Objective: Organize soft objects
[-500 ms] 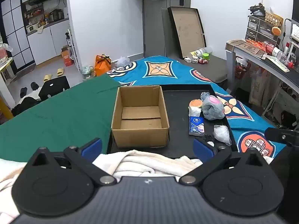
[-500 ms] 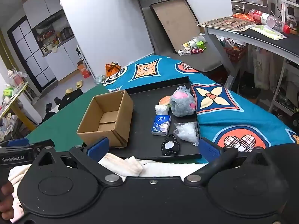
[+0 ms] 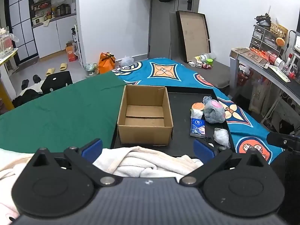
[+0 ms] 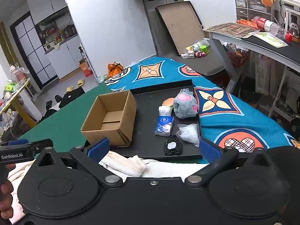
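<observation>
While the left gripper (image 3: 148,148) gapes fully with nothing held, its view shows one box (image 3: 144,114) at 12 o'clock on one tray (image 3: 180,129), with five soft items at 2 o'clock: bun (image 3: 197,106), plush (image 3: 214,111), tissue pack (image 3: 197,127), wad (image 3: 196,114), bag (image 3: 221,137). From the right gripper (image 4: 154,147), equally wide and empty, the box (image 4: 110,120) sits at 11 o'clock, the plush (image 4: 185,103) at 1, one black frame (image 4: 172,145) at 12.

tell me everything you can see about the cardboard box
The cardboard box is plain brown corrugated card, rectangular and open-topped, standing upright with no top flaps showing. It is empty: only the two bottom flaps show inside, meeting along a seam across the floor. It stands on the left part of the black tray, its left side at the tray's edge by the green cloth. A gap of bare tray separates it from the soft items to its right. Neither gripper touches it.
</observation>
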Motion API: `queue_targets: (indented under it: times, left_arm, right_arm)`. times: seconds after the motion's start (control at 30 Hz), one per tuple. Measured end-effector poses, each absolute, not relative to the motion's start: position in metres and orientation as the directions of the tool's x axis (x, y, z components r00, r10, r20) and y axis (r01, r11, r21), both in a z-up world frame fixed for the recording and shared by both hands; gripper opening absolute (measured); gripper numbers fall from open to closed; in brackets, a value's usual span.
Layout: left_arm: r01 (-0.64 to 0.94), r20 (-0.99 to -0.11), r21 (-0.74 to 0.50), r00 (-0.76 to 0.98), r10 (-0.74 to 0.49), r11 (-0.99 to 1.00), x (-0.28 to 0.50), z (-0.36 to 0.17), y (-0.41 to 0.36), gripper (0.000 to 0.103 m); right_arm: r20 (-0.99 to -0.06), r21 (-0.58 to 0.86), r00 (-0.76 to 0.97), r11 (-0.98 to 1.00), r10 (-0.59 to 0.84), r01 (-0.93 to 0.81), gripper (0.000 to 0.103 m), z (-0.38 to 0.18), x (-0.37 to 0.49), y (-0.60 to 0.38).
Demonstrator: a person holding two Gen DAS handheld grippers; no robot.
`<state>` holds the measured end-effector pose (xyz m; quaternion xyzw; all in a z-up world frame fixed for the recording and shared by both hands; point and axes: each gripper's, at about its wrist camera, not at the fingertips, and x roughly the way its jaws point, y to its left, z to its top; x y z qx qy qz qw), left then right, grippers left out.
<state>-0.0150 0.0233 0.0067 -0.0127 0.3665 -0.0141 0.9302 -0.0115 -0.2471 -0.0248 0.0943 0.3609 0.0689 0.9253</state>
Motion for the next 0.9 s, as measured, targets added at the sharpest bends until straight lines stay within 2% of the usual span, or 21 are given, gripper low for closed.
queue_targets:
  times: [0.9]
  left_arm:
    - [0.012, -0.687, -0.038, 0.726, -0.035, 0.999, -0.022, 0.011, 0.03, 0.102]
  right_arm:
    - [-0.661, 0.189, 0.73, 0.98, 0.173, -0.061, 0.103, -0.021, -0.021, -0.243]
